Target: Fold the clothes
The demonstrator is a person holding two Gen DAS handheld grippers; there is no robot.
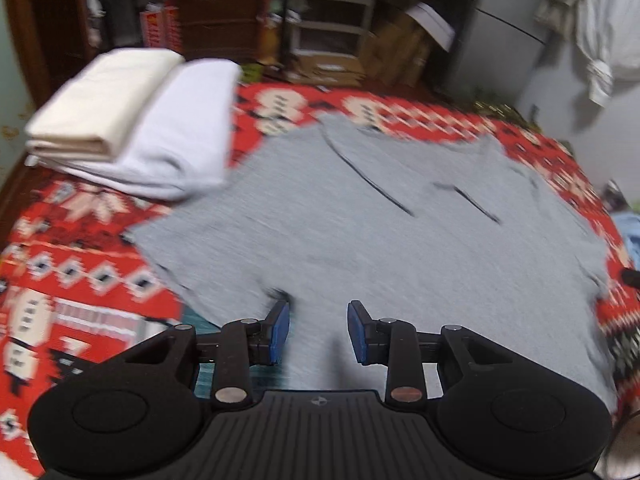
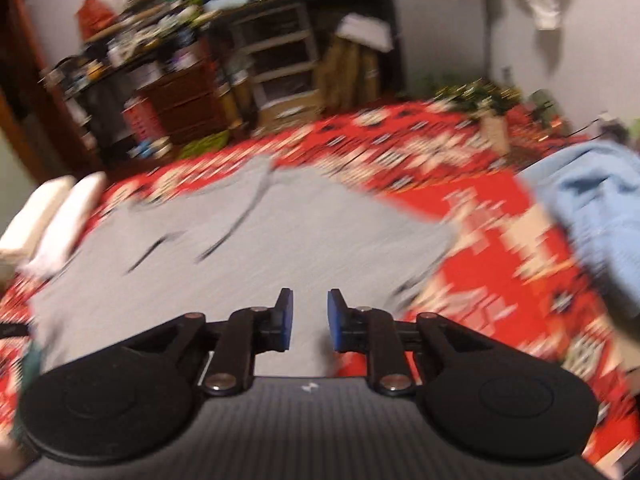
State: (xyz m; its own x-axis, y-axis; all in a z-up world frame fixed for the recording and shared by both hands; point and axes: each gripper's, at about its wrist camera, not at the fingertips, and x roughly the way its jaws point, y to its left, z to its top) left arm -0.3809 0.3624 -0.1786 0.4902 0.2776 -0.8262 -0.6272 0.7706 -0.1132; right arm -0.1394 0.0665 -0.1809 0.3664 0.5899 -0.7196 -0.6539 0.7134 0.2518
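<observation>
blurring hides the grey garment (image 2: 280, 236) beneath both empty grippers.

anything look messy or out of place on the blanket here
Mostly tidy: the grey t-shirt lies spread flat on the red patterned blanket, and the folded cream and white cloths sit neatly stacked. The one untidy thing is the light blue garment, bunched in a heap at the right.
</observation>
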